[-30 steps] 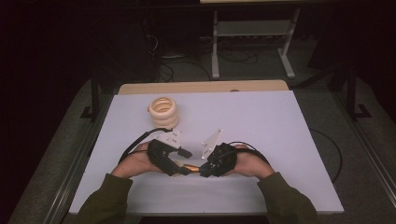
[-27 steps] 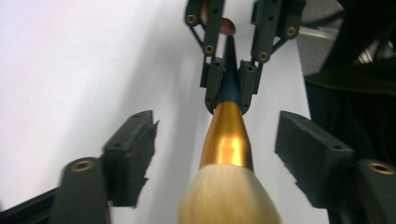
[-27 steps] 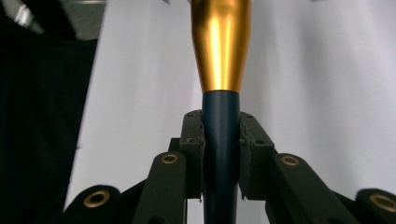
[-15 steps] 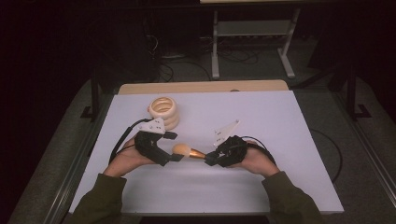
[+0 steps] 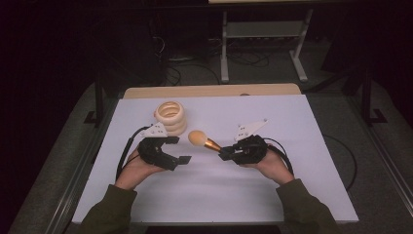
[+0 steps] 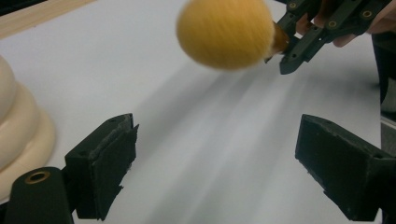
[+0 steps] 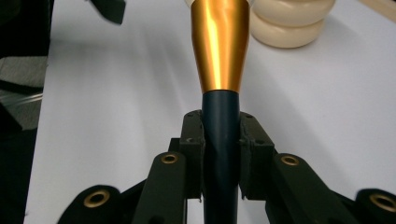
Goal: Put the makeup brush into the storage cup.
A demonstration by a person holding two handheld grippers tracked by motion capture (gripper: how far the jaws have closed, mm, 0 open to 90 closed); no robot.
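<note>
A make-up brush (image 5: 198, 138) with a round orange head, a gold ferrule (image 7: 219, 46) and a dark handle hangs above the white table (image 5: 243, 185). My right gripper (image 5: 225, 153) is shut on the handle (image 7: 220, 126), and the head points left toward the ring stack. My left gripper (image 5: 178, 150) is open just left of the brush head and does not touch it. In the left gripper view the blurred head (image 6: 226, 32) floats above and beyond my open left gripper (image 6: 219, 140), with the right gripper (image 6: 322, 28) behind it.
A stack of cream rings (image 5: 171, 116) stands at the back left of the table, just beyond the left gripper, also the rings (image 6: 18, 126) and the rings (image 7: 289, 23). Black cables trail from both grippers. A wooden strip (image 5: 209, 90) runs along the table's far edge.
Both hands have moved away from the front edge and apart. The right gripper has carried the brush up and toward the rings. The left gripper has drawn off to the left.
</note>
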